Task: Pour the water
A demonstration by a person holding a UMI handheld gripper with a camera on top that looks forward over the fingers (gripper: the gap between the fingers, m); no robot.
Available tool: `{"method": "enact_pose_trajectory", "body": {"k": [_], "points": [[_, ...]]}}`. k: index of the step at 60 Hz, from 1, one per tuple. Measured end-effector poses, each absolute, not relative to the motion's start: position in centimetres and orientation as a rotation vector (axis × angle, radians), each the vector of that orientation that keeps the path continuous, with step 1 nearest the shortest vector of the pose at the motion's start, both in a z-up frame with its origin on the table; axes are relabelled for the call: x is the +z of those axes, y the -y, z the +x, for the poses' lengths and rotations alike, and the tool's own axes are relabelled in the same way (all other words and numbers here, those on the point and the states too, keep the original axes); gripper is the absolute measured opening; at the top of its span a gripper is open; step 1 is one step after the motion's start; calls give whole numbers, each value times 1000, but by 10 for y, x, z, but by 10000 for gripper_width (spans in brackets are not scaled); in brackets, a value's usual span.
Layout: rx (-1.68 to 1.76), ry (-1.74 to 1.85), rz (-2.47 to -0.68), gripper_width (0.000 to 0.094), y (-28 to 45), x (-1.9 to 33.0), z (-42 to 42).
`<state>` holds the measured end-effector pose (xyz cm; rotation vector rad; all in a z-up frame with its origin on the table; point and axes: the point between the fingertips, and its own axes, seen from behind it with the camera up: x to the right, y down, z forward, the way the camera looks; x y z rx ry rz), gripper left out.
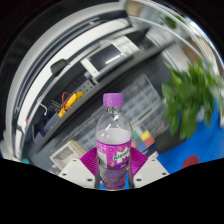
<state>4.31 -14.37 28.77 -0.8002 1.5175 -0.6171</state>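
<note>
Though the scene is tilted, one clear plastic bottle (114,140) with a purple cap (114,99) and a purple label stands between the two pads of the tongs (113,173), its lower body and label sitting in their gap; the pads lie close against its sides, but whether both press on it I cannot tell, nor whether its base rests on anything, since the base is hidden between them. By my judgement it will handle as a light to middling load, depending on how full it is, which the clear wall does not let me read here; thin plastic of this sort gives under a squeeze and its smooth label may slip, so the hold is best taken at the labelled waist, where the body is widest. The cap looks closed, so pouring is not yet begun. Beyond the bottle are one leafy green plant (193,95) and one white box-like device (103,60); the tabletop (195,152) is blue beside the plant
</note>
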Motion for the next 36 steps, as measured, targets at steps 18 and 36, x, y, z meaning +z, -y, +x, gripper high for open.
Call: {"method": "enact_pose_trajectory", "body": {"k": [18, 36], "points": [[-1151, -1470, -1175, 385, 265, 260, 51], [-1187, -1571, -1301, 386, 330, 150, 60]]}}
